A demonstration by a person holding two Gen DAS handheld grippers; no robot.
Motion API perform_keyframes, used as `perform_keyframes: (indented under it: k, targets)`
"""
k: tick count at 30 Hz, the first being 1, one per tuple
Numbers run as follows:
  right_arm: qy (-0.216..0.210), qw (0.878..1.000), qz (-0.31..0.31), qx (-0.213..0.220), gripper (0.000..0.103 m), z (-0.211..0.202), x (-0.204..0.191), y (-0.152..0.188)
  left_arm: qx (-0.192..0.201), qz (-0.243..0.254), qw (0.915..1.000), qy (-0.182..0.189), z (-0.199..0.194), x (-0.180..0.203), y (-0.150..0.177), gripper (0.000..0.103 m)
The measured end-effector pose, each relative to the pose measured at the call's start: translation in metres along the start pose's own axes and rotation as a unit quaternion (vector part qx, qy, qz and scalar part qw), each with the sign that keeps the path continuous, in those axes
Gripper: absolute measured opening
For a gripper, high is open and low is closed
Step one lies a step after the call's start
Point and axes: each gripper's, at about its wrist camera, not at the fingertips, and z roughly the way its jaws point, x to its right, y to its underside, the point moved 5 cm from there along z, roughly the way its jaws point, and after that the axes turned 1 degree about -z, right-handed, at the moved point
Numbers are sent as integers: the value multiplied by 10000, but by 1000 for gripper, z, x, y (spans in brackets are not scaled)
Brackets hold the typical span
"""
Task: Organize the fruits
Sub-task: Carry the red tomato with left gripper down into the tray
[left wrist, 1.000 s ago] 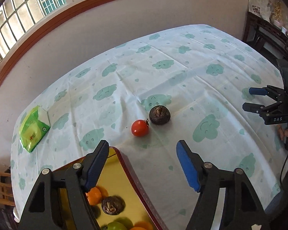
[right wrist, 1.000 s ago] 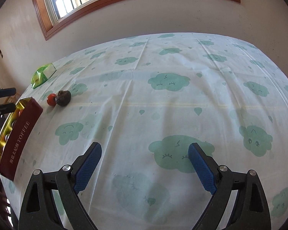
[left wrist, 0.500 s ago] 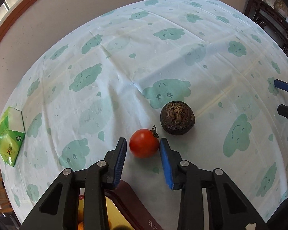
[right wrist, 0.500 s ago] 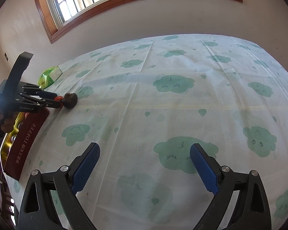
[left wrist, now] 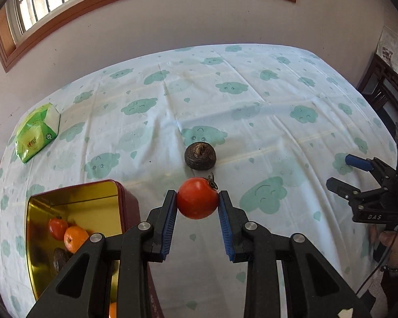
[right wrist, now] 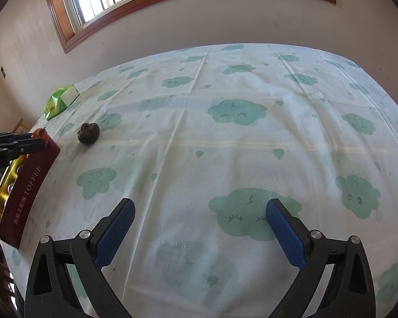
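Note:
My left gripper [left wrist: 197,196] is shut on a red tomato [left wrist: 197,198], both blue pads pressing its sides. It holds the tomato by the far right corner of the red tin [left wrist: 127,201], whose gold inside holds a tomato, an orange [left wrist: 75,237] and a dark fruit. A dark brown round fruit [left wrist: 200,156] lies on the cloud-print cloth just beyond the held tomato. From the right wrist view, that fruit [right wrist: 88,133], the tomato [right wrist: 41,133] and the tin [right wrist: 26,188] sit far left. My right gripper [right wrist: 199,209] hovers over bare cloth, its jaws opening with nothing between them.
A green tissue pack [left wrist: 37,135] lies near the table's far left edge. Dark wooden furniture [left wrist: 384,84] stands past the table's right side. A person's hand [left wrist: 392,241] holds the right gripper [left wrist: 341,171]. A wall with a window runs behind the table.
The left gripper moved from over the tin out to the tomato, shut on it and drew it back toward the tin. The right gripper's jaws widened a little.

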Motion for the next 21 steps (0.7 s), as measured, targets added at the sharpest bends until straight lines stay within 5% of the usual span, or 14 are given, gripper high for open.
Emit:
perform_keyframes:
  k: [7, 21]
  targets:
    - [174, 9997, -158, -94, 103, 3, -3, 2, 299, -462, 9985, -54, -43, 11, 42, 28]
    - [607, 9970, -411, -259, 103, 9, -10, 3, 596, -623, 9938, -696, -85, -5, 93, 28]
